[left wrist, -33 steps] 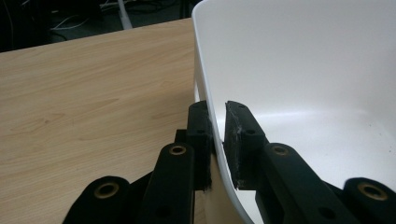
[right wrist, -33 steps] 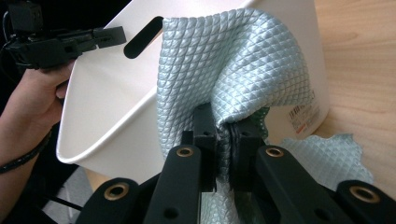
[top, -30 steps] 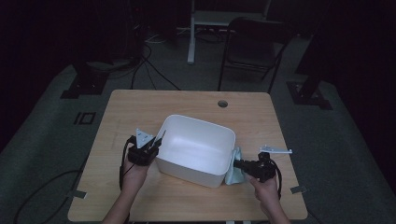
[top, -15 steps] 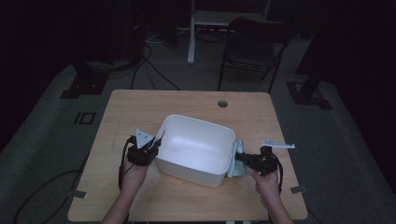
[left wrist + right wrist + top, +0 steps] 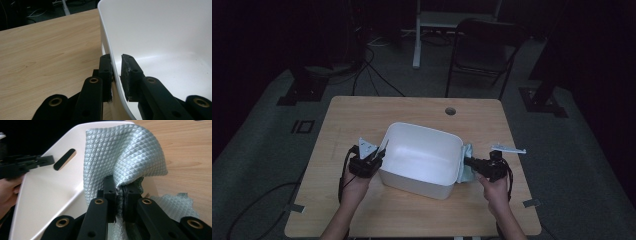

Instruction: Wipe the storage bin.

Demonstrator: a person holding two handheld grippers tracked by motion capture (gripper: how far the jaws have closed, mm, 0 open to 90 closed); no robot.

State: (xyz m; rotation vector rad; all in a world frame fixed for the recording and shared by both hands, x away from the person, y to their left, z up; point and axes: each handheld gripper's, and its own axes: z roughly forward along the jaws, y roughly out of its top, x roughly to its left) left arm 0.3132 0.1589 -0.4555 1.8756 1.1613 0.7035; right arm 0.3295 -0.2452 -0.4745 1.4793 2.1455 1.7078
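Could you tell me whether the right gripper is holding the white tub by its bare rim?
No: in the right gripper view the right gripper is shut on the quilted pale green cloth, draped against the white tub.

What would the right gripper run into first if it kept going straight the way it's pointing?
Probably the white tub: the right gripper, shut on the pale quilted cloth, points at the tub's near wall, with the cloth bunched between them.

tub (image 5: 422,160) mid-table, bare table (image 5: 362,115) around
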